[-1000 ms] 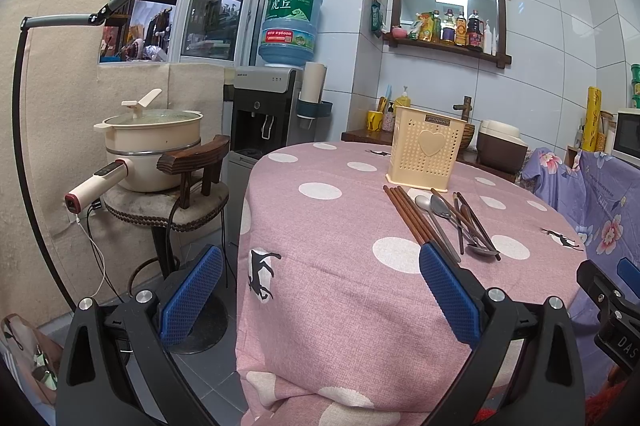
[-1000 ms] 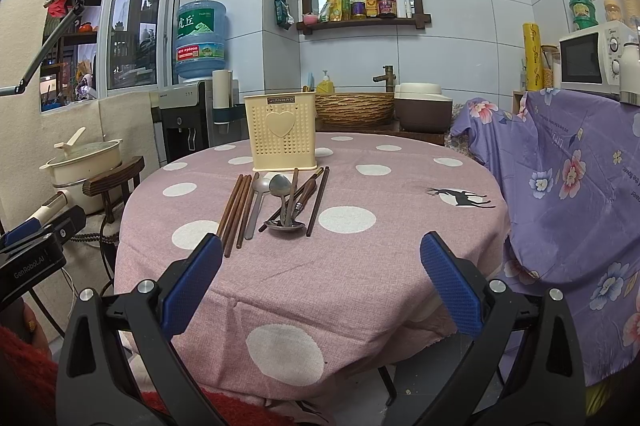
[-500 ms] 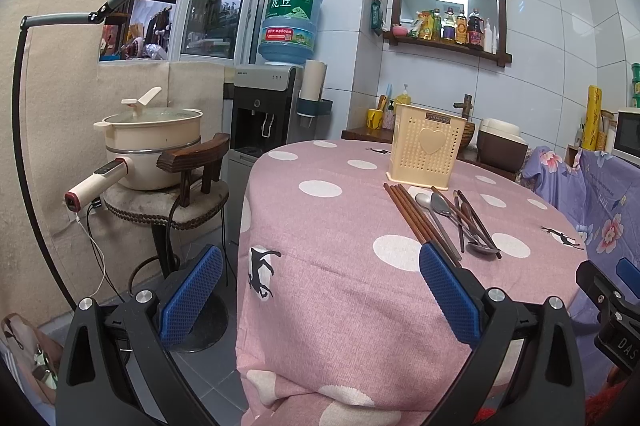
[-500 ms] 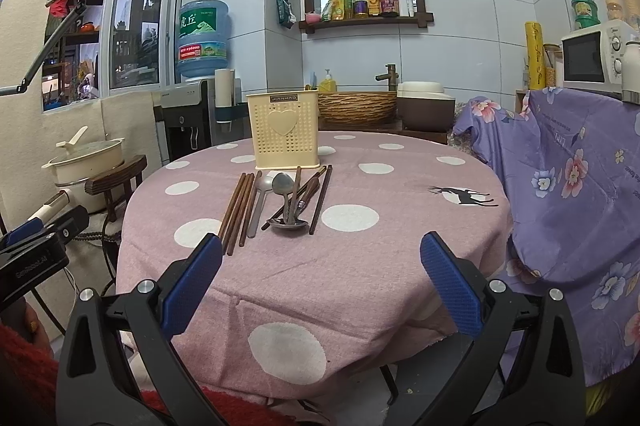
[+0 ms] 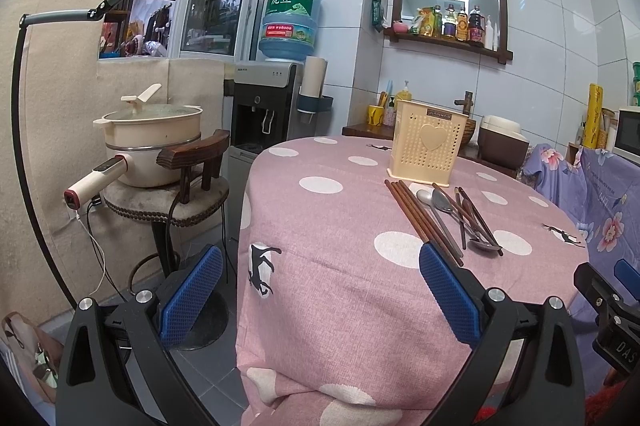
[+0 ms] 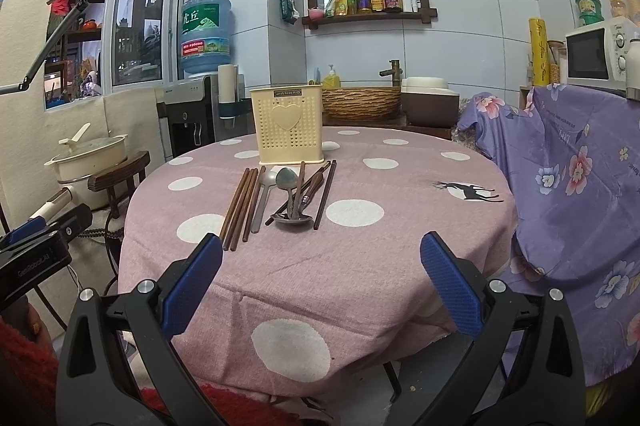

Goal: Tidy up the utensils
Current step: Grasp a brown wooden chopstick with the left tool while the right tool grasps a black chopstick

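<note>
The right hand-held gripper (image 6: 320, 278) hangs with its blue pads spread wide and nothing between them, short of the near edge of the tabletop (image 6: 360, 266); bare pink cloth lies between it and the utensils. The left hand-held gripper (image 5: 320, 290) is likewise wide open and empty, off the tabletop's left side, one pad over the floor, the other against the draped edge. Past the bare cloth lie the brown chopsticks (image 6: 240, 208) in a tight row, well inside the rim; just right of them, metal spoons (image 6: 286, 186) and darker sticks overlap, though how many pieces I cannot tell. Beyond stands the cream utensil holder (image 6: 289, 124), upright, near the far edge; a chair with a pot (image 5: 154, 146) stands off the left side.
</note>
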Demonstrator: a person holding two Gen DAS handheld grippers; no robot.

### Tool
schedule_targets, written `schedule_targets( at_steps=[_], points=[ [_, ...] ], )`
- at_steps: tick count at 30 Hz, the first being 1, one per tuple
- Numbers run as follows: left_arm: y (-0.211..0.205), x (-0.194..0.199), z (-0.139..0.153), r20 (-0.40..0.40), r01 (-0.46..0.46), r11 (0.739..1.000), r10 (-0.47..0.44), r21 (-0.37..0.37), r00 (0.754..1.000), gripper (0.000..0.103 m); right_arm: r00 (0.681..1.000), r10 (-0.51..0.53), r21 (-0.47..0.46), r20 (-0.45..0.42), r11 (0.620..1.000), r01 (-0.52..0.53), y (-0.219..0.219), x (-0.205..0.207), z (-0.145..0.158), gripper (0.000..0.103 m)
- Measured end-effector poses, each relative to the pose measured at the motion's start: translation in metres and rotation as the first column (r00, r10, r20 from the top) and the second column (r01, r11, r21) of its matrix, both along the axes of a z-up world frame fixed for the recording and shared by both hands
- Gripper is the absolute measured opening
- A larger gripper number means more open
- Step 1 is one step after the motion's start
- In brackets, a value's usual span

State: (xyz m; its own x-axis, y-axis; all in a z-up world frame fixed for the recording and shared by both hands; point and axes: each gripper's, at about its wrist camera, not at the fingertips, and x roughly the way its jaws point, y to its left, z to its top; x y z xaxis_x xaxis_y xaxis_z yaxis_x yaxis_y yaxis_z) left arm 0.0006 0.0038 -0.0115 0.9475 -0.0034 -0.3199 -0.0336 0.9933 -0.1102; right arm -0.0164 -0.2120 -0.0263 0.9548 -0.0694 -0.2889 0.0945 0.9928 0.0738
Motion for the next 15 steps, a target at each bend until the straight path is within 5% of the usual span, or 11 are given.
schedule_targets(
  at_steps=[15],
  points=[
    [-0.01,0.028,-0.011,-0.118,0.09,0.996,-0.088,0.01,0.989,0.098,0.993,0.061,-0.004,-0.103,0.998,-0.062,0.004,0.032,-0.01,0.098]
  ],
)
